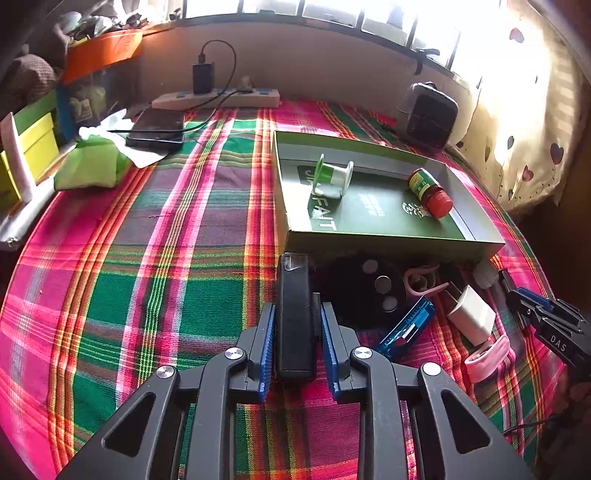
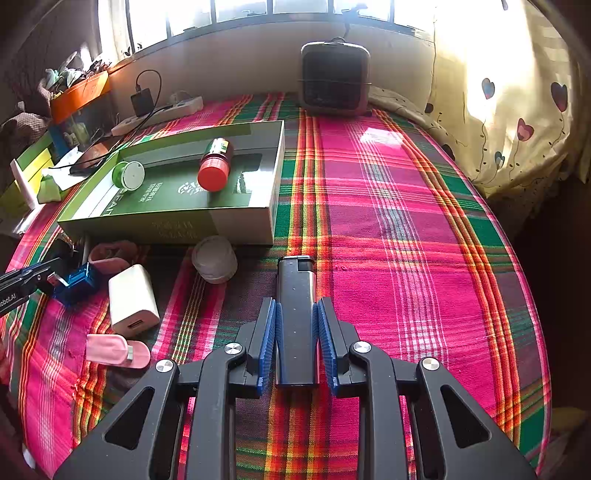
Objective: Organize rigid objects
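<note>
Lighters are being clamped: a black lighter [image 1: 294,317] by the left hand-held gripper [image 1: 297,334], a grey lighter [image 2: 296,317] by the right hand-held gripper [image 2: 296,332], low centre of each frame, below the green box [image 1: 388,236].

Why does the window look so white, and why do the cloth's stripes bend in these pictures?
Left wrist view: the window is blown out to white by daylight, and glare washes over the curtain. Right wrist view: the same glare, plus a bright sun patch on the plaid cloth. Both views: the fisheye lens curves the straight stripes and darkens the corners; the green box stays sharp.
</note>
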The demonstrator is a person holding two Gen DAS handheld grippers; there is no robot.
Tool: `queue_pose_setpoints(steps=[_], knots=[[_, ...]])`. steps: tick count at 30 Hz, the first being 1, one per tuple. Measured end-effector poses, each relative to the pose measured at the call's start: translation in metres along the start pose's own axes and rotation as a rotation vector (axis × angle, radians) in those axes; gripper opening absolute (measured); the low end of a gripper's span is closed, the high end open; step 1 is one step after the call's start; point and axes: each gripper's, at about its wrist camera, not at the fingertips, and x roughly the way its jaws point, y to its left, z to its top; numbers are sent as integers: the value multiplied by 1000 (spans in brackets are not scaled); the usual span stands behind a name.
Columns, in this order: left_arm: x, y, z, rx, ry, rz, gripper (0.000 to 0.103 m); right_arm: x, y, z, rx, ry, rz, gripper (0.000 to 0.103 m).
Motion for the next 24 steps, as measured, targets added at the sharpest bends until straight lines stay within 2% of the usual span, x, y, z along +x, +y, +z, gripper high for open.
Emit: queue_pose_setpoints(steps=[14,24], knots=[[-17,6,2,-19,-24,-7,22,-5,-5,1,18,-17,23,24],[-38,2,20,0,-75,-27,22,-26,-8,14,26,-64,41,24]])
